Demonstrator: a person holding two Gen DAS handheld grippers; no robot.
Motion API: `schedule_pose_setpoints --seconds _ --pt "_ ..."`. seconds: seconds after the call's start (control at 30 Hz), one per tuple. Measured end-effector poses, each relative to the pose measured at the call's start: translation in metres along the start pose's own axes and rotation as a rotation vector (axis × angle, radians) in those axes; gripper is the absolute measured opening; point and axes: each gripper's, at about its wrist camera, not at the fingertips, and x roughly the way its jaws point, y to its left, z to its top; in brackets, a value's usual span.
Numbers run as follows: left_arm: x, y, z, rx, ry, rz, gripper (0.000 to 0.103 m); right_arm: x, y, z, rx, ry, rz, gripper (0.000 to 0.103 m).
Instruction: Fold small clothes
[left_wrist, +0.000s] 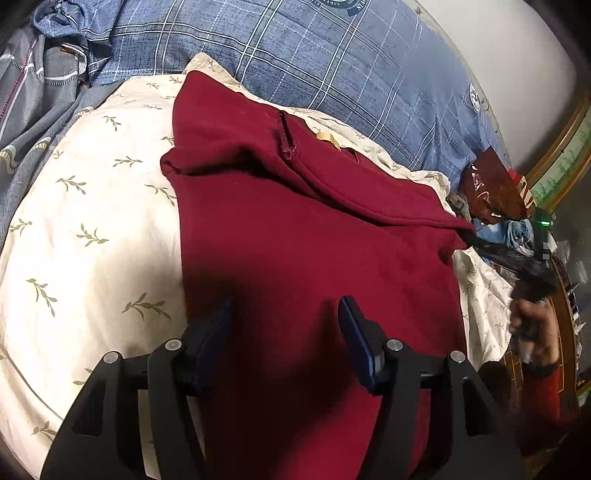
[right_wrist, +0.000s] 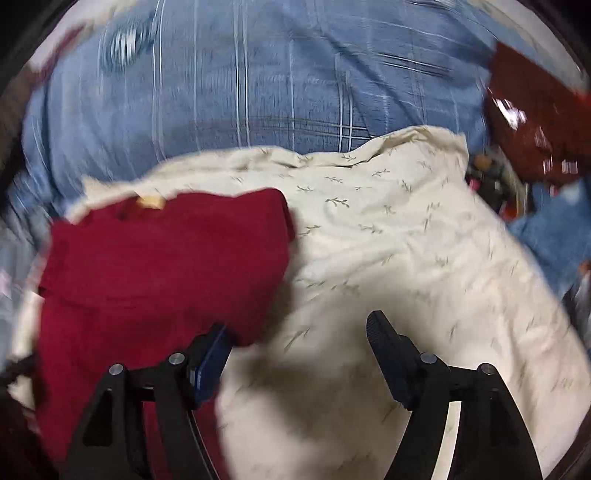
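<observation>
A dark red garment (left_wrist: 295, 229) lies on a cream leaf-print cloth (left_wrist: 92, 221), its top part folded over with a seam showing. My left gripper (left_wrist: 286, 310) is open and empty just above the garment's near part. In the right wrist view, which is motion-blurred, the garment (right_wrist: 159, 258) lies at the left on the cream cloth (right_wrist: 406, 251). My right gripper (right_wrist: 299, 332) is open and empty, its left finger at the garment's right edge. The right gripper also shows at the far right of the left wrist view (left_wrist: 532, 269), held in a hand.
A blue plaid bedspread (left_wrist: 332, 62) lies behind the cream cloth. A grey patterned cover (left_wrist: 33, 110) is bunched at the left. A dark red plastic bag (left_wrist: 491, 184) and small clutter sit at the right, beside a wooden bed edge (left_wrist: 561, 147).
</observation>
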Motion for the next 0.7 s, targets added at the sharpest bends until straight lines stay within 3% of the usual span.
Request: schedule_pose_setpoints --seconds 0.1,0.27,0.43,0.53,0.6,0.63,0.7 --pt "0.001 -0.002 0.001 0.002 -0.002 0.000 0.063 -0.021 0.024 0.006 -0.012 -0.050 0.160 0.074" --pt "-0.002 -0.002 0.000 -0.001 -0.010 0.000 0.063 -0.010 0.120 0.025 -0.201 -0.086 0.395 0.074" --pt "-0.006 0.002 0.000 -0.022 -0.023 -0.007 0.063 0.067 0.217 0.037 -0.186 0.074 0.581 0.066" --pt "-0.009 0.005 0.001 -0.028 -0.034 -0.006 0.063 0.098 0.265 0.037 -0.242 0.128 0.573 0.066" --pt "-0.011 0.007 0.001 -0.040 -0.037 -0.015 0.063 0.113 0.281 0.032 -0.290 0.140 0.492 0.062" --pt "-0.011 0.008 0.002 -0.047 -0.038 -0.020 0.063 0.124 0.287 0.029 -0.300 0.157 0.422 0.046" --pt "-0.012 0.010 0.002 -0.058 -0.038 -0.029 0.063 0.137 0.281 0.027 -0.246 0.183 0.430 0.019"
